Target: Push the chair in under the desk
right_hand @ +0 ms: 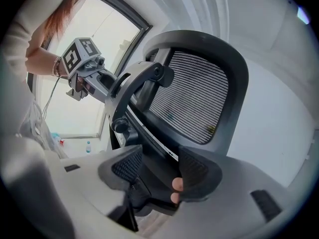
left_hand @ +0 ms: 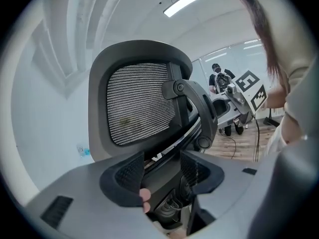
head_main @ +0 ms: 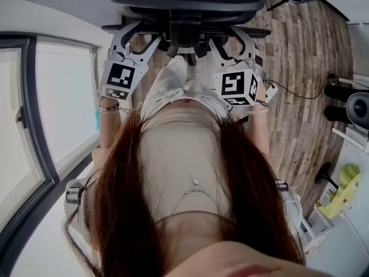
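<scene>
Head view shows one chair (head_main: 187, 2), one left gripper (head_main: 138, 40), one right gripper (head_main: 230, 42).

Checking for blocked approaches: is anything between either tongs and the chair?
Nothing visible does: the back frame of the chair sits right between the left tongs and between the right tongs. No desk can be made out.

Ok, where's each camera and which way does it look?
Head view: on the head, looking down past hair at left tongs, right tongs, chair.
Left gripper view: on left tongs, facing the chair's mesh back; fingertip, hair show.
Right gripper view: on right tongs, likewise; fingertips, arm show.
Both gripper views show the other tongs.
</scene>
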### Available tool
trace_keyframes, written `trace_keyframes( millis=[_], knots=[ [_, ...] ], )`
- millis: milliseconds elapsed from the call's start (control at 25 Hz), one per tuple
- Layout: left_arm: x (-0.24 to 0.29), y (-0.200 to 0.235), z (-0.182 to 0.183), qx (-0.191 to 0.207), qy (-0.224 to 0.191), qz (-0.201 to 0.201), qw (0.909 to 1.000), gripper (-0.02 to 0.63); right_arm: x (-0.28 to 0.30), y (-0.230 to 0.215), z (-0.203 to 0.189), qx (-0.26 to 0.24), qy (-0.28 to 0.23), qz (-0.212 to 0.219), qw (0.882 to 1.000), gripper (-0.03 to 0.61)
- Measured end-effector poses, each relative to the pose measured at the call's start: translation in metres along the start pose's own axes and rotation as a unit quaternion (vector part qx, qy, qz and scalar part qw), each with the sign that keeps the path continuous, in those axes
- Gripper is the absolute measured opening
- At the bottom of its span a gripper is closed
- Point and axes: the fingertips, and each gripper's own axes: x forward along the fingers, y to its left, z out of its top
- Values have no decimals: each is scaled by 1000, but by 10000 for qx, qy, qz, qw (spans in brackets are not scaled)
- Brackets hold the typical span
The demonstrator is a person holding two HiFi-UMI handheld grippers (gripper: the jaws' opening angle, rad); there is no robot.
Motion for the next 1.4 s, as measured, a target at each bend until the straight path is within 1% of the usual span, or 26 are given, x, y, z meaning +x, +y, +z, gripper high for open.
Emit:
trace_keyframes(
  millis=[240,800,1160,1400],
  knots=[
    [1,2,-1,-3,-15,8,10000,225,2,0,0,14,-1,-28,10000,229],
    [14,11,-1,5,99,54,9999,227,15,-7,0,49,30,-173,9998,230],
    [17,15,-4,-60,121,117,9998,232,20,-7,0,71,5,-280,9996,235],
    [31,27,0,-80,165,109,9998,233,33,-18,1,100,35,-312,9995,235]
  ],
)
